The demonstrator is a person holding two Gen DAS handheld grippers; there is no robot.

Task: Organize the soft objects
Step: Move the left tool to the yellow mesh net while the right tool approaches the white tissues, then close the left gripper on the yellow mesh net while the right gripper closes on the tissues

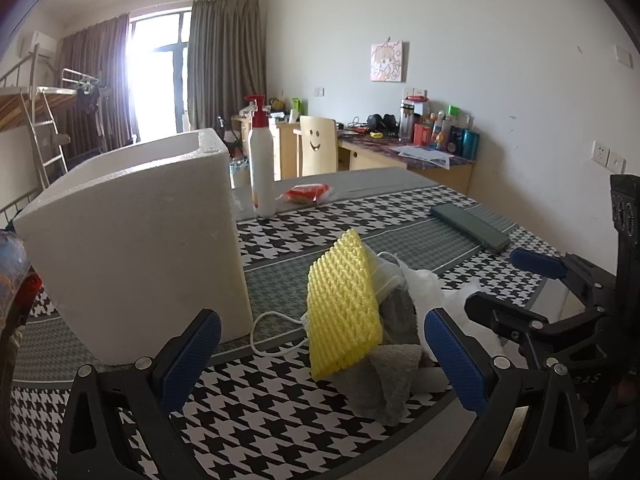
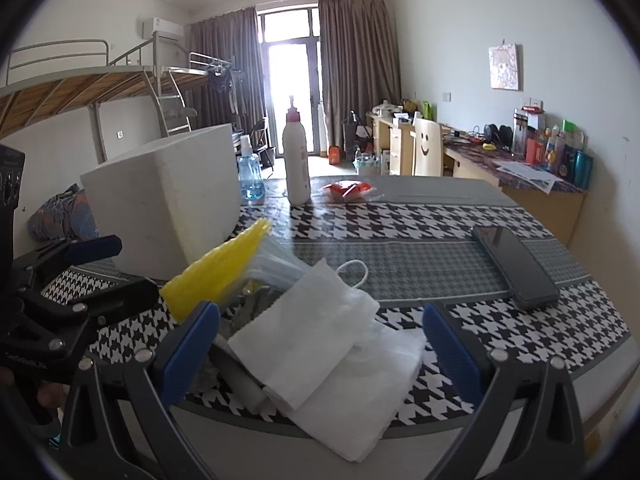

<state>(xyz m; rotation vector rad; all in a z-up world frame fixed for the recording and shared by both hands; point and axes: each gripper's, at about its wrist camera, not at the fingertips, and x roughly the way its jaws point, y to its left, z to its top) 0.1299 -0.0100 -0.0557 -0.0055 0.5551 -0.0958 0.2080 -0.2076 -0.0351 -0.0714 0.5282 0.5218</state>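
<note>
A yellow sponge (image 1: 343, 306) leans tilted on a pile of soft things: a grey cloth (image 1: 394, 376), a face mask with a white loop (image 1: 276, 330) and white tissues (image 2: 320, 356). The sponge also shows in the right wrist view (image 2: 218, 266). My left gripper (image 1: 322, 356) is open, its blue pads either side of the sponge, just short of it. My right gripper (image 2: 320, 354) is open over the white tissues at the table's near edge. A white foam box (image 1: 136, 248) stands left of the pile; it also shows in the right wrist view (image 2: 168, 196).
A white pump bottle (image 1: 262, 168), a red packet (image 1: 306, 193) and a dark phone (image 2: 514, 266) lie on the houndstooth table (image 1: 280, 420). A blue spray bottle (image 2: 250, 174) stands behind the box. A desk and chair stand beyond.
</note>
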